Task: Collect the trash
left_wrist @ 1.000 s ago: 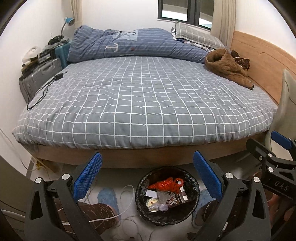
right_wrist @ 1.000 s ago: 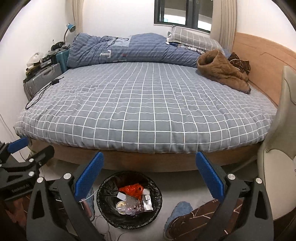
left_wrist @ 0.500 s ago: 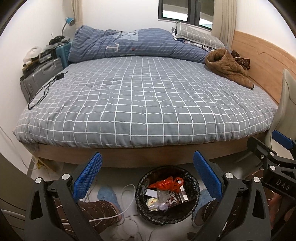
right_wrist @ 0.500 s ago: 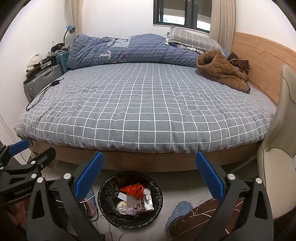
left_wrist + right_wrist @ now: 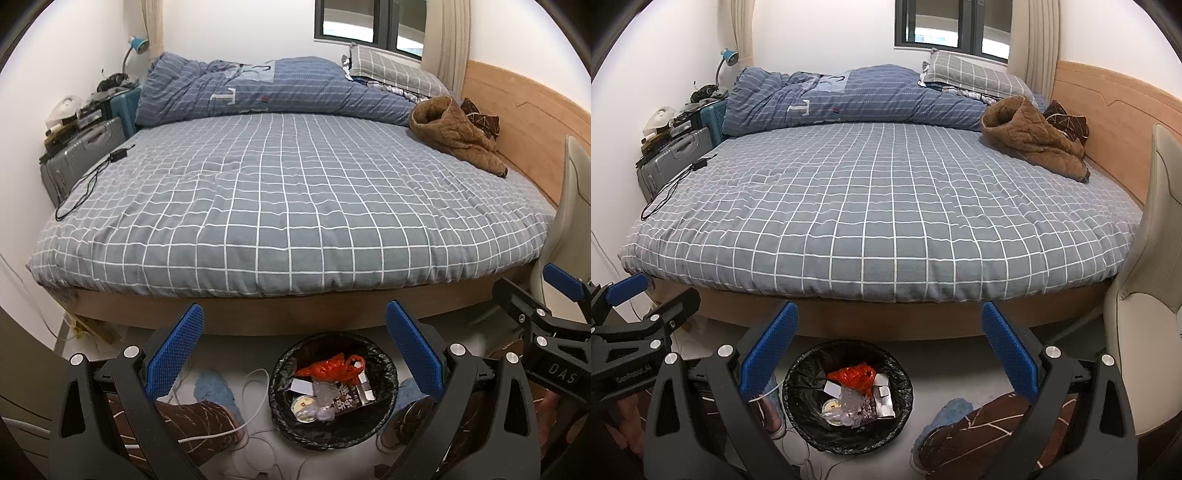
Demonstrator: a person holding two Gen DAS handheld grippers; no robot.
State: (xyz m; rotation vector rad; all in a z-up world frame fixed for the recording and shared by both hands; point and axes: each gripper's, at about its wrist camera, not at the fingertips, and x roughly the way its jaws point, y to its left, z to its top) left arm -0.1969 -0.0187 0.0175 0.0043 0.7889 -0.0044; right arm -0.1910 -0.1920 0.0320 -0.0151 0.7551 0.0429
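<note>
Both grippers held wide open, empty: left gripper [image 5: 294, 347], right gripper [image 5: 889, 345]. Lined trash bin [image 5: 334, 391] on floor below bed edge, wrappers inside. Liner rim best pinched, not loose contents.

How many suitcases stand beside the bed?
2: a grey hard-shell suitcase by the bed's left edge, and a teal suitcase just behind it. Clutter may hide more.

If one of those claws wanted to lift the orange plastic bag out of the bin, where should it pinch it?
Judging by its pose, pinch the bunched upper folds of the orange bag, coming straight down from above. It lies on top of the other rubbish, and the bin walls block any sideways approach. Both the left gripper and the right gripper hang open, empty.
</note>
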